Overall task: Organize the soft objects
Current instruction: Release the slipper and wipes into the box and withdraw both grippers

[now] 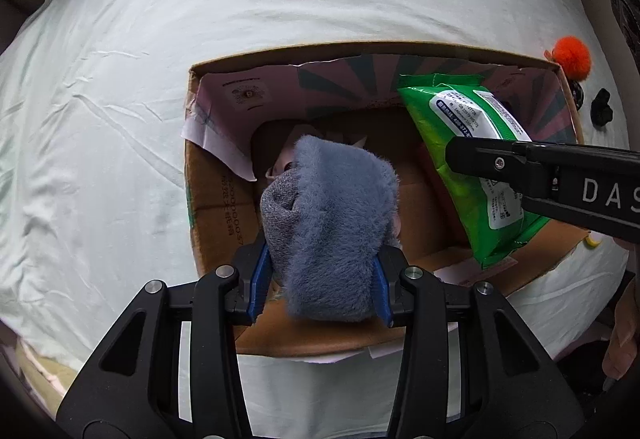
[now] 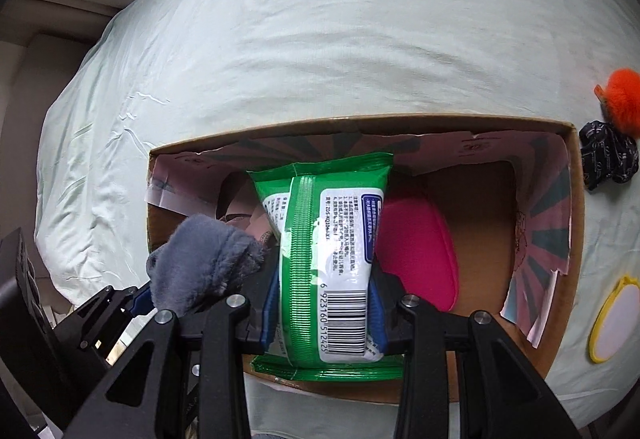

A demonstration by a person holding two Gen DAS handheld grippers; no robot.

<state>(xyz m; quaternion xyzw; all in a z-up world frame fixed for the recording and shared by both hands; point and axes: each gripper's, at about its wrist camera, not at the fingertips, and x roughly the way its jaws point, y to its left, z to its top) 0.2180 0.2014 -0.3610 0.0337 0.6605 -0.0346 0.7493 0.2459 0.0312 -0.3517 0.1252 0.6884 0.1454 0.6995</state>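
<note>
My left gripper (image 1: pixel 322 281) is shut on a folded blue-grey fluffy cloth (image 1: pixel 332 223) and holds it over the left part of an open cardboard box (image 1: pixel 208 207). The cloth also shows in the right wrist view (image 2: pixel 200 263). My right gripper (image 2: pixel 324 315) is shut on a green pack of wet wipes (image 2: pixel 332 251) above the box (image 2: pixel 568 239). The pack shows in the left wrist view (image 1: pixel 476 167), tilted over the box's right side. A pink soft item (image 2: pixel 420 255) lies inside the box.
The box sits on a pale green bedsheet (image 1: pixel 120 119). An orange pompom (image 2: pixel 622 95), a dark scrunchie (image 2: pixel 608 155) and a yellow-rimmed mirror (image 2: pixel 614 323) lie on the sheet right of the box. A small black item (image 1: pixel 601 107) lies there too.
</note>
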